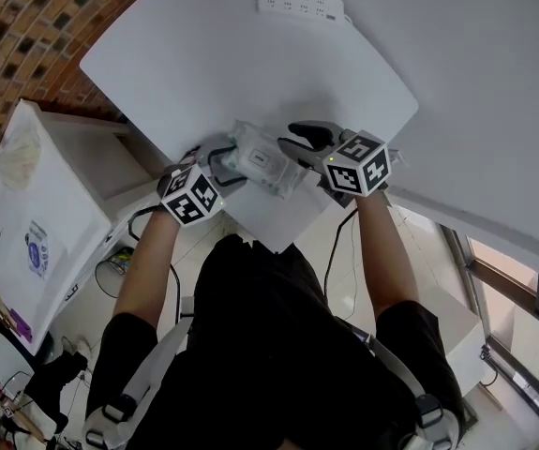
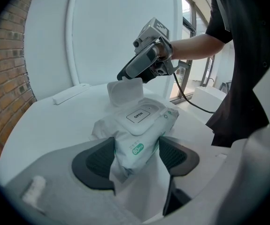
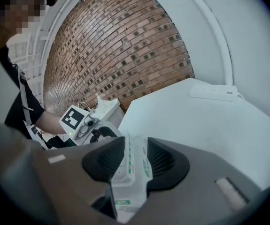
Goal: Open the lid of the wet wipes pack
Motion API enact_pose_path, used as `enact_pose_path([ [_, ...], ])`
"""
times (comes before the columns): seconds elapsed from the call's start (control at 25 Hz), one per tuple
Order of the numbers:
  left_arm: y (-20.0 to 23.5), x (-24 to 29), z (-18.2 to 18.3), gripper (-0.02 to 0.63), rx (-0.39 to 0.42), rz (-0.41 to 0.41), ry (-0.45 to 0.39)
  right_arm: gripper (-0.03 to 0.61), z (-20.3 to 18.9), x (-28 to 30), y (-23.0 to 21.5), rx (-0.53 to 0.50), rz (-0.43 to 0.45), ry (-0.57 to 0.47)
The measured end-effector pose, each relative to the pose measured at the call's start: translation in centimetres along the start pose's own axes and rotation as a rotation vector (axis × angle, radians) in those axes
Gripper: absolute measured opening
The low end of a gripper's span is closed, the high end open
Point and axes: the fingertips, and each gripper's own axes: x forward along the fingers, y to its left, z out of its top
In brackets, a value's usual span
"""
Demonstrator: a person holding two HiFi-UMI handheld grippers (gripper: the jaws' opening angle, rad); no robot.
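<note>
Right up close, low in the left gripper view: dark pads (image 2: pixel 97 161) of the left gripper (image 2: pixel 137 156), squeezed tight on the near end of the wet wipes pack (image 2: pixel 142 139), wrapper bunched between them. Flat on the white table (image 2: pixel 55 125), centre frame, with an "OPEN" label (image 2: pixel 138 116) on top. Just behind that, the lid (image 2: pixel 124 92), flipped up and standing nearly upright at the pack's far end. Above it, reaching in from the upper right, the right gripper (image 2: pixel 122 75), tips at the lid's top edge.

Over to the right gripper view: jaws about half closed, lid edge between them, lying along the left-hand pad (image 3: pixel 104 161), a sliver of gap on the other side. No firm pinch to be seen.

From overhead, both grippers side by side mid-frame at the table's near corner, pack between them. Power strip (image 1: pixel 301 4) well apart at the top.
</note>
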Motion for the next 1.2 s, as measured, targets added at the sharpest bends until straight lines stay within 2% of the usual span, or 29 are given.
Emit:
enact_pose_path([
  [0.28,0.1,-0.2,0.1,0.302,-0.018,-0.023,-0.037,0.077,0.1,0.0,-1.9,-0.007,-0.096,-0.079],
  [0.44,0.2,-0.3,0.1,0.302,-0.027,-0.030,-0.044,0.063,-0.5,0.3,-3.2,0.007,-0.148,-0.099],
  [0.64,0.3,-0.2,0.0,0.304,-0.026,-0.043,-0.034,0.044,-1.2,0.8,-3.8,-0.042,-0.241,-0.101],
  [0.72,0.3,-0.4,0.2,0.305,-0.036,-0.049,-0.042,0.048,-1.0,0.6,-3.6,-0.046,-0.251,-0.132],
  [0.8,0.5,-0.8,0.9,0.305,-0.055,-0.059,-0.076,0.072,-0.5,0.0,-2.9,-0.051,-0.233,-0.174],
  [0.88,0.9,-1.7,2.1,0.305,-0.077,-0.058,-0.146,0.081,0.1,-0.9,-2.4,-0.058,-0.233,-0.211],
  [1.0,1.5,-3.2,3.9,0.305,-0.114,-0.043,-0.248,0.081,0.8,-2.4,-1.6,-0.060,-0.275,-0.269],
  [1.2,1.5,-5.6,5.9,0.305,-0.150,-0.018,-0.360,0.078,1.0,-4.7,0.6,-0.084,-0.363,-0.328],
])
